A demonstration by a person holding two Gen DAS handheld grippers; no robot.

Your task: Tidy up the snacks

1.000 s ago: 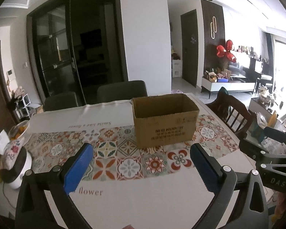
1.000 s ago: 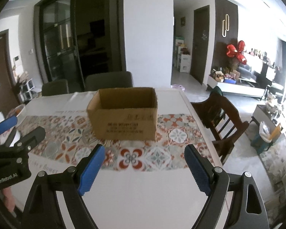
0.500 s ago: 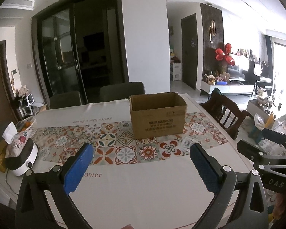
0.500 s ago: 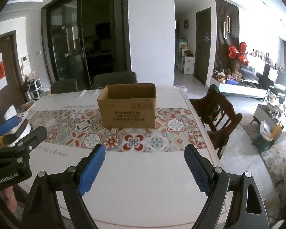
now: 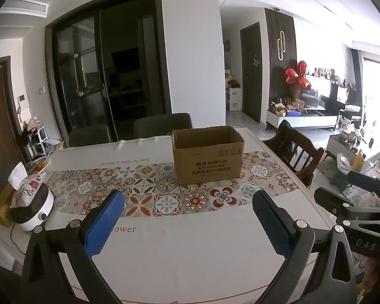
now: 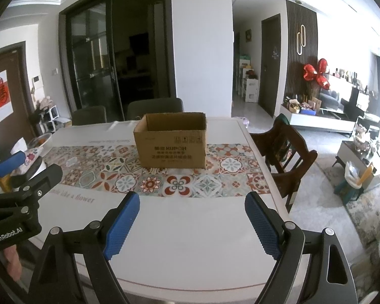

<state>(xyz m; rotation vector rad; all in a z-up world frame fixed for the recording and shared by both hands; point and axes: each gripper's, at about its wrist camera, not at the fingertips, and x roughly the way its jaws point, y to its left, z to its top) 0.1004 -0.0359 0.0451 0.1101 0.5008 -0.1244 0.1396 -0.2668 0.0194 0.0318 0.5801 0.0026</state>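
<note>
An open brown cardboard box point(image 5: 207, 160) point(image 6: 172, 149) stands upright on the patterned runner toward the far side of the table. No snacks show in either view. My left gripper point(image 5: 187, 197) hovers over the white near part of the table, well short of the box, open with nothing between its blue pads. My right gripper point(image 6: 192, 197) is beside it at the same distance, also open and holding nothing. Each gripper appears at the edge of the other's view: the right gripper point(image 5: 354, 200) and the left gripper point(image 6: 20, 169).
The white tablecloth point(image 5: 190, 253) has a tiled runner point(image 6: 119, 177) across it. A tissue pouch on a white appliance point(image 5: 33, 207) and a fruit basket point(image 5: 39, 167) sit at the left edge. Grey chairs point(image 5: 162, 125) stand behind the table, a wooden chair point(image 6: 283, 149) at its right.
Both grippers have drawn back from the box toward the near table edge, so the box looks smaller and farther. The jaws have kept the same width.
</note>
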